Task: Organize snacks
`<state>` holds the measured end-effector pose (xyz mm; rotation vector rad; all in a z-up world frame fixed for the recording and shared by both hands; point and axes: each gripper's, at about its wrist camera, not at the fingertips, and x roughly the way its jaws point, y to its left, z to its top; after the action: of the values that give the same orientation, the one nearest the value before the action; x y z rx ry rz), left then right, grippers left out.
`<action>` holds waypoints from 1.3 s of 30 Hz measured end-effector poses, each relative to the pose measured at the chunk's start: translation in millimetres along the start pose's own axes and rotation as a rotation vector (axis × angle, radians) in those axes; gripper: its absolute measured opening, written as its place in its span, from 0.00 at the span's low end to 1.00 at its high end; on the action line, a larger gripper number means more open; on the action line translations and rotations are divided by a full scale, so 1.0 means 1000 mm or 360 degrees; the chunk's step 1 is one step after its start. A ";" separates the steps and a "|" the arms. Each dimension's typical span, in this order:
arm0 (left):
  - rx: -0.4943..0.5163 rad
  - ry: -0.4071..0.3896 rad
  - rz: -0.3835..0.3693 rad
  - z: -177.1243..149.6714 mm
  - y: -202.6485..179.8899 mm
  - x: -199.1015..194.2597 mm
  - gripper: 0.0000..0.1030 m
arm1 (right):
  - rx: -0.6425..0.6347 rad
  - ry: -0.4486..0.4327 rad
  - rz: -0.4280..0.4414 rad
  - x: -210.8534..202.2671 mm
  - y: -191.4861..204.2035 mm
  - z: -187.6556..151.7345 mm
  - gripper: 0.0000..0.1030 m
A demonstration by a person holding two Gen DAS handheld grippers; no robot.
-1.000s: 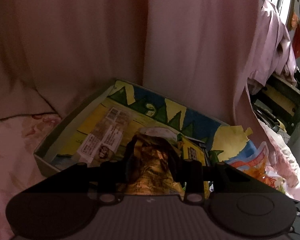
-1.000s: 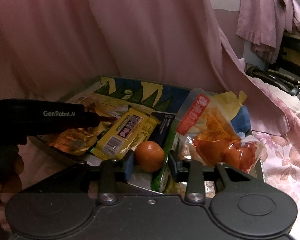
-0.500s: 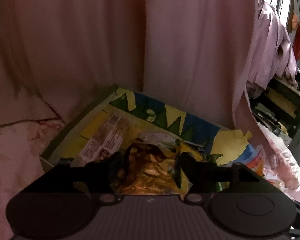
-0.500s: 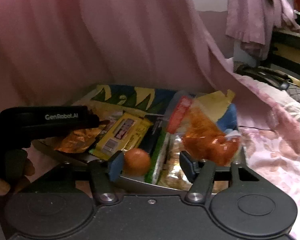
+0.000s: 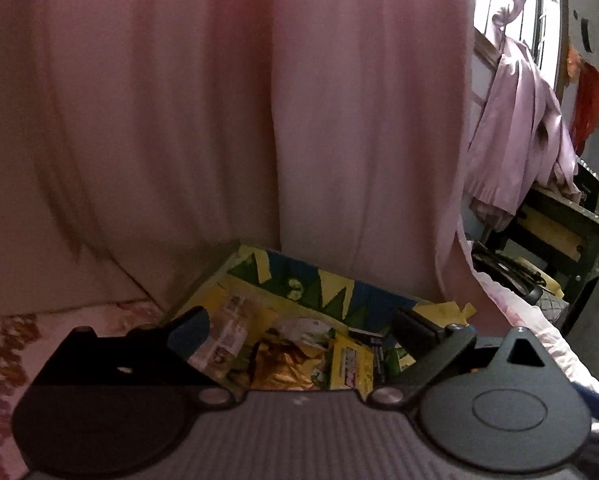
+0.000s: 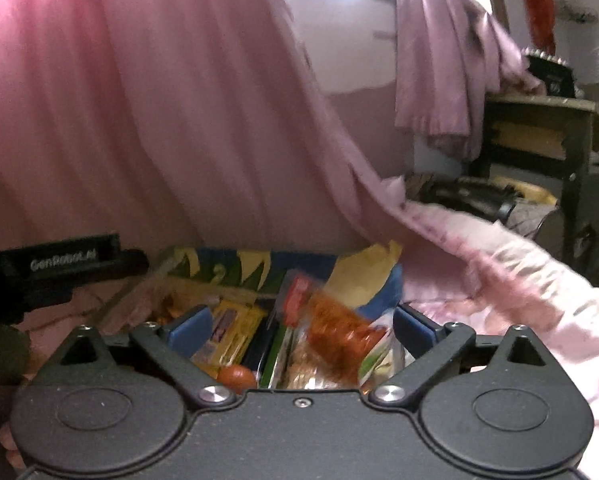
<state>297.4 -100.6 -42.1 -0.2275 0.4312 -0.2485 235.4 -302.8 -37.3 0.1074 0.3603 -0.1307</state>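
Observation:
A shallow box (image 5: 299, 280) with a yellow, green and blue printed wall holds several snacks on the bed. In the left wrist view a gold foil packet (image 5: 287, 372), a yellow bar (image 5: 351, 364) and a clear wrapped snack (image 5: 227, 332) lie in it. My left gripper (image 5: 299, 332) is open and empty above them. In the right wrist view the box (image 6: 235, 264) holds the yellow bar (image 6: 227, 336), an orange fruit (image 6: 237, 376) and an orange snack bag (image 6: 335, 336). My right gripper (image 6: 299, 330) is open and empty above the box. The left gripper's body (image 6: 59, 276) shows at the left.
A pink curtain (image 5: 219, 120) hangs right behind the box. Pink floral bedding (image 6: 519, 280) lies around it. A dark wooden table (image 6: 547, 136) with draped cloth (image 6: 451, 64) stands at the far right.
Both grippers opened: the left let go of the gold packet, the right let go of the orange fruit. Both have pulled back and up from the box.

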 end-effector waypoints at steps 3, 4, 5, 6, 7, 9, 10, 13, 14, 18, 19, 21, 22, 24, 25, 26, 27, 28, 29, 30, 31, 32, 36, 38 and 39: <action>-0.0008 -0.0034 0.0016 0.002 -0.002 -0.023 1.00 | 0.0081 -0.0055 -0.0012 -0.020 -0.010 0.006 0.98; -0.0013 -0.0042 0.0023 0.002 -0.002 -0.030 1.00 | 0.0102 -0.0068 -0.0013 -0.026 -0.013 0.008 0.98; -0.0015 -0.0053 0.0033 0.002 -0.003 -0.038 1.00 | 0.0117 -0.0080 -0.0014 -0.033 -0.015 0.009 0.98; -0.0012 -0.0065 0.0046 0.002 -0.004 -0.044 1.00 | 0.0127 -0.0091 -0.0015 -0.040 -0.017 0.010 0.98; -0.0002 -0.0076 0.0055 0.001 -0.006 -0.050 1.00 | 0.0135 -0.0103 -0.0013 -0.048 -0.019 0.011 0.98; 0.0037 -0.0102 0.0063 0.001 -0.010 -0.064 1.00 | 0.0158 -0.0129 -0.0015 -0.063 -0.023 0.011 0.99; 0.0052 -0.0112 0.0065 0.000 -0.011 -0.070 1.00 | 0.0172 -0.0139 -0.0014 -0.071 -0.025 0.010 0.99; 0.0075 -0.0129 0.0072 -0.001 -0.016 -0.089 1.00 | 0.0197 -0.0156 -0.0014 -0.092 -0.030 0.008 0.99; 0.0080 -0.0135 0.0070 -0.001 -0.017 -0.096 1.00 | 0.0201 -0.0159 -0.0018 -0.099 -0.032 0.007 0.99; 0.0114 -0.0158 0.0080 -0.003 -0.018 -0.119 1.00 | 0.0237 -0.0171 -0.0028 -0.123 -0.038 0.003 0.99; 0.0127 -0.0158 0.0084 -0.003 -0.019 -0.124 1.00 | 0.0240 -0.0175 -0.0032 -0.128 -0.038 0.003 0.99; 0.0159 -0.0159 0.0090 -0.005 -0.019 -0.134 1.00 | 0.0246 -0.0183 -0.0034 -0.138 -0.038 0.001 0.99; 0.0178 -0.0162 0.0092 -0.006 -0.019 -0.140 1.00 | 0.0250 -0.0183 -0.0031 -0.142 -0.038 0.000 0.99; 0.0213 -0.0167 0.0104 -0.009 -0.018 -0.149 1.00 | 0.0261 -0.0180 -0.0016 -0.148 -0.038 -0.002 0.99; 0.0224 -0.0165 0.0107 -0.010 -0.017 -0.153 1.00 | 0.0262 -0.0179 -0.0012 -0.150 -0.038 -0.003 0.99; 0.0237 -0.0160 0.0110 -0.011 -0.017 -0.156 1.00 | 0.0262 -0.0177 -0.0010 -0.153 -0.037 -0.004 0.99; 0.0248 -0.0158 0.0115 -0.013 -0.016 -0.160 1.00 | 0.0262 -0.0175 -0.0008 -0.155 -0.037 -0.005 0.99; 0.0257 -0.0157 0.0121 -0.014 -0.015 -0.164 1.00 | 0.0264 -0.0173 -0.0008 -0.157 -0.037 -0.005 0.99; 0.0263 -0.0157 0.0126 -0.015 -0.014 -0.167 1.00 | 0.0266 -0.0172 -0.0007 -0.159 -0.037 -0.006 0.99; 0.0268 -0.0155 0.0129 -0.016 -0.014 -0.170 1.00 | 0.0268 -0.0173 -0.0006 -0.161 -0.036 -0.007 0.99; 0.0270 -0.0153 0.0131 -0.017 -0.013 -0.172 1.00 | 0.0270 -0.0173 -0.0004 -0.163 -0.036 -0.007 0.99; 0.0273 -0.0151 0.0135 -0.018 -0.012 -0.174 1.00 | 0.0273 -0.0172 -0.0005 -0.164 -0.035 -0.008 0.99; 0.0280 -0.0145 0.0148 -0.022 -0.008 -0.182 1.00 | 0.0288 -0.0171 0.0000 -0.170 -0.035 -0.011 0.99; 0.0286 -0.0138 0.0155 -0.024 -0.007 -0.185 1.00 | 0.0304 -0.0162 -0.0006 -0.173 -0.036 -0.013 0.99; 0.0289 -0.0136 0.0157 -0.026 -0.007 -0.187 1.00 | 0.0314 -0.0158 -0.0006 -0.174 -0.037 -0.014 0.99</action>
<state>120.7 -58.2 8.6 -0.0387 0.3319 -0.1794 64.2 -318.6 8.9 0.2944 0.2477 -0.1744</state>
